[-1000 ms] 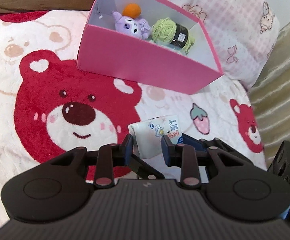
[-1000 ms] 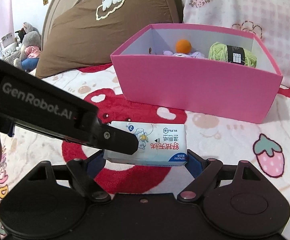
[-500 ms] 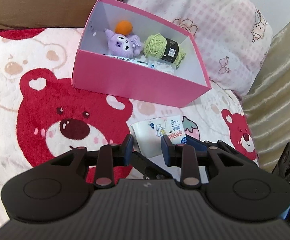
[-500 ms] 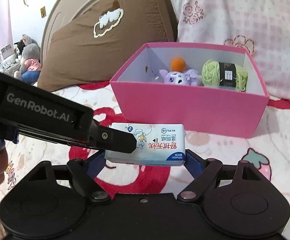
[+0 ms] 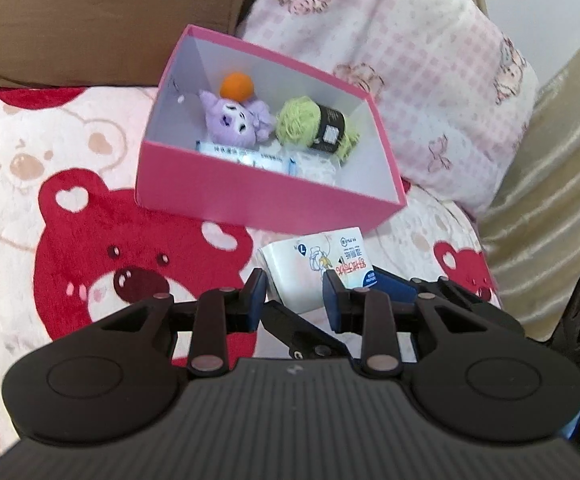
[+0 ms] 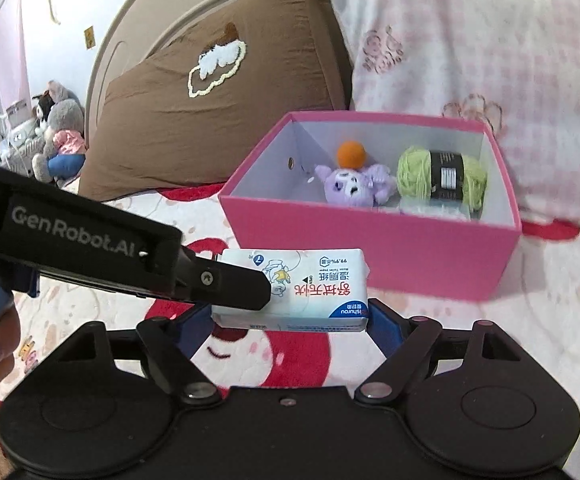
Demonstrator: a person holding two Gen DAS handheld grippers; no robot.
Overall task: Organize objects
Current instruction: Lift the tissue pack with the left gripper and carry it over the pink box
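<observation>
Pink box (image 5: 249,196) on bear-print blanket (image 5: 69,248)

The box (image 6: 374,256) is bright pink outside and plain white inside. In it lie an orange ball (image 6: 352,154), a lilac plush toy (image 6: 354,186) with a white face, and a skein of light green yarn (image 6: 442,178) wrapped in a black band with a white label. The wet-wipe pack (image 6: 310,288) is white with red lettering, a small cartoon figure and a blue corner patch. The bed cover (image 5: 69,208) is cream with large red bear faces, pink hearts and pale bear outlines. One pillow (image 6: 217,112) is brown with a white and cream cloud motif; the other pillow (image 6: 470,48) is pink-and-white checked with pink flowers. Each gripper is black with blue pads (image 5: 332,296).
</observation>
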